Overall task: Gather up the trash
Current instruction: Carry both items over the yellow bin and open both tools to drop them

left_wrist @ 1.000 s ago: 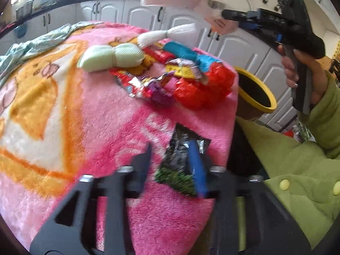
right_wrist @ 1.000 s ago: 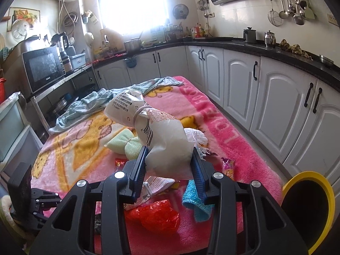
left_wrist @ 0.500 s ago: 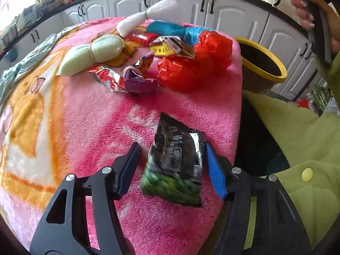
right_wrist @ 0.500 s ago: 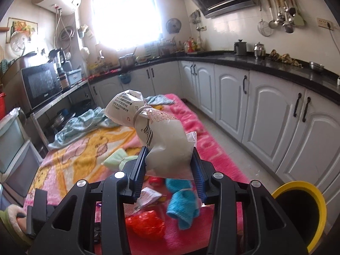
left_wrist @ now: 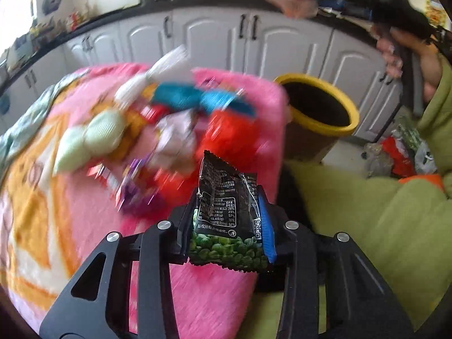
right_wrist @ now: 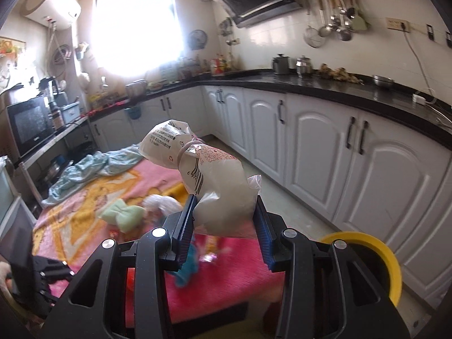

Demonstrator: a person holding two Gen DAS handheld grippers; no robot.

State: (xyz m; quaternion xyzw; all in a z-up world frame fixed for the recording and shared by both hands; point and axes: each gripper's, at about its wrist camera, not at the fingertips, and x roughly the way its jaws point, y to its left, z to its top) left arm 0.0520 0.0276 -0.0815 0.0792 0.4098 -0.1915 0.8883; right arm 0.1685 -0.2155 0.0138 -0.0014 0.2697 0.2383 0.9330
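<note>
Above the pink blanket (left_wrist: 84, 226), left tool (left_wrist: 227, 220) clamps pea snack packet (left_wrist: 228, 212), long axis upright, near yellow bin (left_wrist: 316, 110). Right tool (right_wrist: 224, 223) clamps tied white bag (right_wrist: 214, 180), knot pointing up-left.

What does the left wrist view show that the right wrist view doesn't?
Left only: the left tool shut on a black pea packet, a red bag on the blanket, and a litter pile on the floor. Right only: the right tool gripping a white tied bag, plus the window. Both: the pink blanket, yellow bin, green cloth.
</note>
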